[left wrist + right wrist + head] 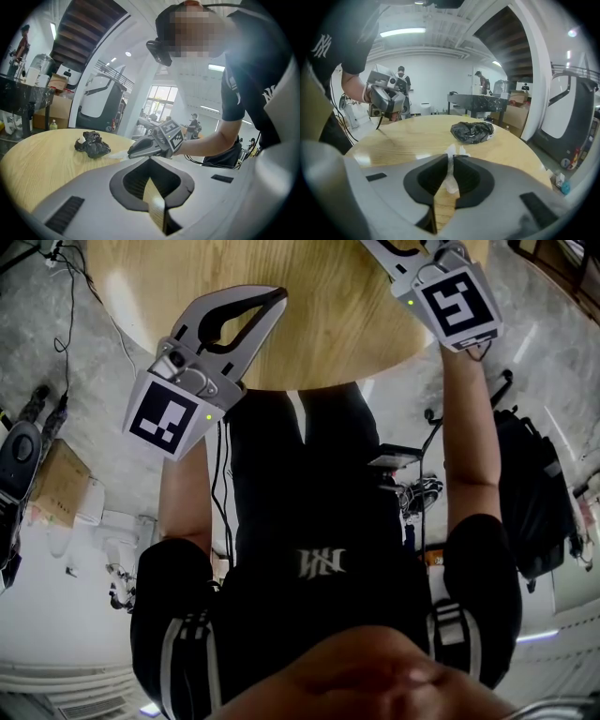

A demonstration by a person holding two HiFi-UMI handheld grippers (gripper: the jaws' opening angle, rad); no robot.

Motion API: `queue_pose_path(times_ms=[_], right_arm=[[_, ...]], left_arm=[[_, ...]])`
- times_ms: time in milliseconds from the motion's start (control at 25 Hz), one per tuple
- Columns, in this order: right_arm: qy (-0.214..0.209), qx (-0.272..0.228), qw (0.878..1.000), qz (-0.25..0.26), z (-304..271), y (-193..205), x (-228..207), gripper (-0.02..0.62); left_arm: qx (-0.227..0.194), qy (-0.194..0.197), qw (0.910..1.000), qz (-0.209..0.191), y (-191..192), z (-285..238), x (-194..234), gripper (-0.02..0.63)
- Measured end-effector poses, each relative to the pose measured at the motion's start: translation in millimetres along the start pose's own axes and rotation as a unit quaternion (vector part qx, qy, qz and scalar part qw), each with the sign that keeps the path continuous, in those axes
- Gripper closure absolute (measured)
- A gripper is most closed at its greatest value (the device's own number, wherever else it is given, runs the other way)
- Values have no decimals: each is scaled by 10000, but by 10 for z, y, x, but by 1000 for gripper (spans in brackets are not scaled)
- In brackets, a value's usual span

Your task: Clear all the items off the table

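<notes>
The table (408, 136) is round, of pale wood, with a glossy top. It stands on a grey marbled floor (548, 352) in a tall white hall. A dark stair (84, 33) climbs overhead, cardboard boxes (58, 107) sit by the wall, and people (401, 75) stand far off. A black backpack (534, 493) lies on the floor beside the person's right arm.

A crumpled black bag (472, 131) rests on the table, away from its edge. Near the bag, on the person's side of it, the right gripper (451, 157) reaches down to the wood. Its jaws are pinched nearly together on a white scrap (451, 169), which pokes out above the tips and hangs between the pads. The scrap's front end touches the table, just short of the bag.

The left gripper (150, 158) hovers farther from the bag, over the near rim of the table. Its jaws are clenched tip to tip with nothing between them.
</notes>
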State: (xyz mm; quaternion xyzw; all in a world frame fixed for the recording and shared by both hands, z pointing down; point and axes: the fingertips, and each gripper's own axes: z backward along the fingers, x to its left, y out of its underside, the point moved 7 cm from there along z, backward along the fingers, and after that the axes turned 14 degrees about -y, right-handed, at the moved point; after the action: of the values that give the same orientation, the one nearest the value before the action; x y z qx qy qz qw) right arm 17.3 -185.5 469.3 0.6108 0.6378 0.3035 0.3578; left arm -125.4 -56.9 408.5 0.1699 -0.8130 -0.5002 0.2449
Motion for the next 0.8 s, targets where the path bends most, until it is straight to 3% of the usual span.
queue_pose_path(times_ms=[400,800], right_arm=[[54,-169,9998,62,145,-270,204,561],[372,-479,9976,341,376,-1021,689,561]], left_arm=[[-33,-55,9999,-111,-34,115,-40,594],[-314,-65,9991,-295,-379,630,-69,594]])
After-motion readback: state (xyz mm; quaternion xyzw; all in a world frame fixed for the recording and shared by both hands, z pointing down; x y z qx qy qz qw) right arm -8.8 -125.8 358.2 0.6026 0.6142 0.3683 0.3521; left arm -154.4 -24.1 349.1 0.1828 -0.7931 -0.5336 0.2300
